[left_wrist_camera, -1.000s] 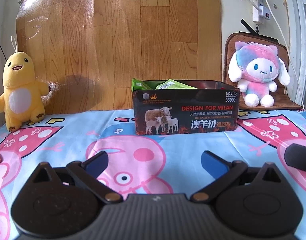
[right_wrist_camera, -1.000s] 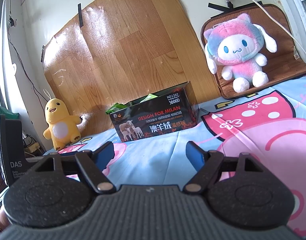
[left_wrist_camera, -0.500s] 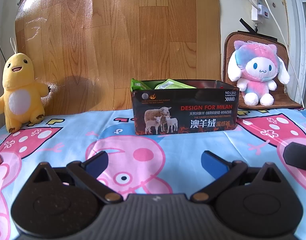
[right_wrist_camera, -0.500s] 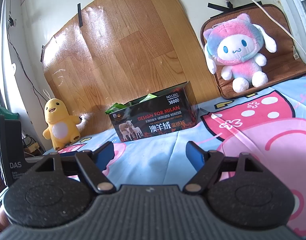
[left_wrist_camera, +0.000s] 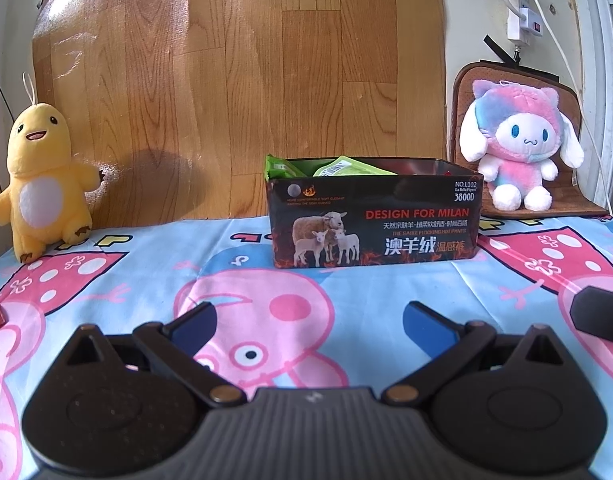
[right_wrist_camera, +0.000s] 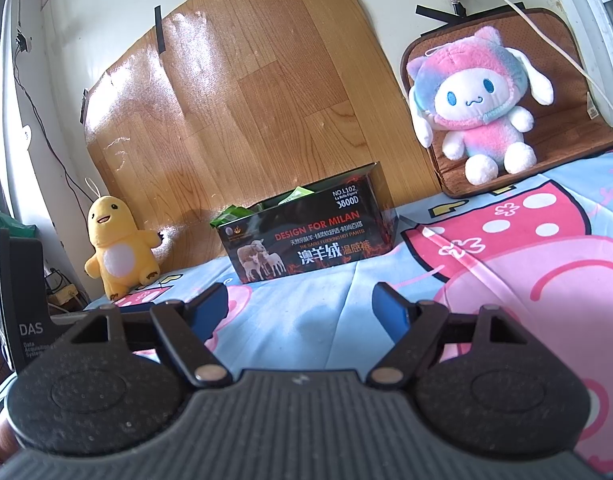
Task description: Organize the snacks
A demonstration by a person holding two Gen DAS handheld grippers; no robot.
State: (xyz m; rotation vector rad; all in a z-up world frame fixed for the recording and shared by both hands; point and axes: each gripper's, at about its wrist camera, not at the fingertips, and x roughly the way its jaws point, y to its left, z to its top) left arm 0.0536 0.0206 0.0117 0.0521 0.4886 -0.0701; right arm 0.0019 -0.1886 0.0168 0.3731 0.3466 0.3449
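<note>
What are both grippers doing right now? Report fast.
Left gripper: open, holding nothing.
Right gripper: open, holding nothing.

Box on the bedsheet, toys to either side

From the left wrist, the box (left_wrist_camera: 376, 216) sits at 12 o'clock with snack packets (left_wrist_camera: 348, 167) inside; duck plush (left_wrist_camera: 40, 184) at 10, bunny plush (left_wrist_camera: 518, 148) at 2, wood-grain board (left_wrist_camera: 242, 80) behind.

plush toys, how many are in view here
2. The yellow plush duck stands at the far left against the wood-pattern board; the pink-and-blue plush bunny sits at the far right on a brown mat. The black box sits between them.
</note>
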